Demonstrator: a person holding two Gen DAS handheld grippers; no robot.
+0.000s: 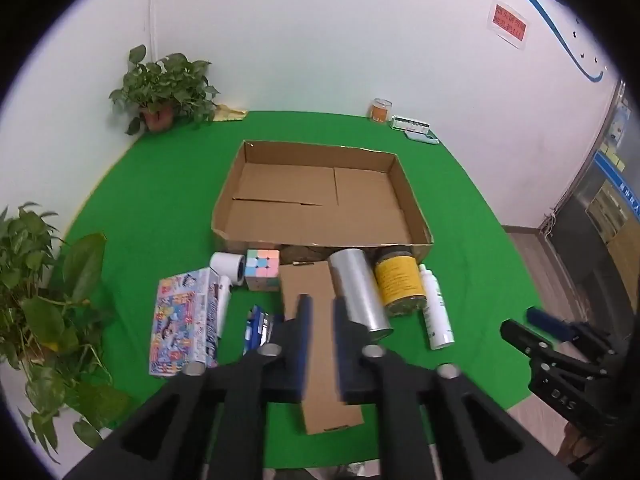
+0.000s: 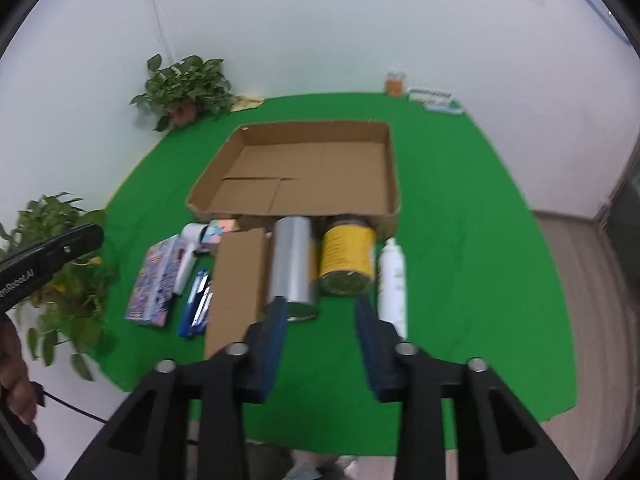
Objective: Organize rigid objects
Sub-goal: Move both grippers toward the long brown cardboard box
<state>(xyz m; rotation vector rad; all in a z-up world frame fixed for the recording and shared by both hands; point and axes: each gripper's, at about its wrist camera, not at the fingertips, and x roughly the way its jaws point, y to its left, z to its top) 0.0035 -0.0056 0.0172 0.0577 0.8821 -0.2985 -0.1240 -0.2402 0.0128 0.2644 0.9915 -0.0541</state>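
A shallow, open cardboard tray [image 1: 416, 216] sat in the middle of a green mat [image 1: 160, 200], with nothing lying inside it. Along its near wall, a row of rigid objects lay on the mat. From the left came a colourful printed box [image 1: 182, 322], a white roll [image 1: 229, 266], a pastel puzzle cube [image 1: 262, 269], a blue-and-white packet [image 1: 258, 326], a long flat cardboard box [image 1: 310, 288], a silver metal can [image 1: 360, 292] on its side, a jar with a yellow label [image 1: 400, 286] also on its side, and a white spray bottle [image 1: 436, 308] lying flat.

The left gripper [image 1: 322, 304] hovered over the long cardboard box, its 2 blue-padded fingers apart and clasping nothing; the box showed in the gap between them, but the pads stood clear above it. The right gripper [image 2: 323, 310] pointed steeply down toward the near end of the row, its jaws spread and empty, with the left pad near the rim of the silver can [image 2: 292, 272] and the right pad just beside the white bottle [image 2: 392, 280]. The yellow-labelled jar [image 2: 347, 256] lay beyond the gap, touching neither pad.

At the far edge of the mat stood a potted plant [image 1: 164, 92], an orange jar [image 1: 381, 111] and a small white box [image 1: 412, 124]. A 2nd leafy plant [image 1: 36, 280] filled the left side.
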